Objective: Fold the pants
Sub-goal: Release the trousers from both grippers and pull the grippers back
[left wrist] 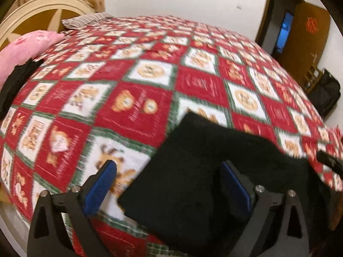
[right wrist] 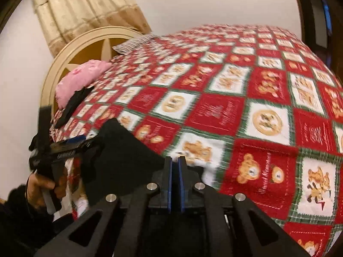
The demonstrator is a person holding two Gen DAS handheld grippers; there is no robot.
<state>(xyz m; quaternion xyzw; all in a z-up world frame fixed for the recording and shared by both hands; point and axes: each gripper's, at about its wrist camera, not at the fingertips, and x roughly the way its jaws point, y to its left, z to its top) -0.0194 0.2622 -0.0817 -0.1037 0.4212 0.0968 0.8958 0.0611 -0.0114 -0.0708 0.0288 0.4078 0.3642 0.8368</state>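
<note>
The black pants (left wrist: pixel 203 171) lie folded near the front edge of the bed, on the red and white bear quilt (left wrist: pixel 137 90). My left gripper (left wrist: pixel 169 184) is open, its blue pads (left wrist: pixel 100 186) wide apart, the right pad over the pants. In the right wrist view the pants (right wrist: pixel 120 156) sit left of my right gripper (right wrist: pixel 175 165), which is shut with its blue pads together; dark cloth seems pinched between them. The left gripper (right wrist: pixel 70 143) shows at the far left, held by a hand.
A pink pillow (left wrist: pixel 23 51) and a second black garment (left wrist: pixel 19 81) lie near the cream headboard (right wrist: pixel 70 51). A striped pillow (left wrist: pixel 85 20) is at the far side. A brown door (left wrist: pixel 308 42) and dark bags (left wrist: pixel 325 92) stand at the right.
</note>
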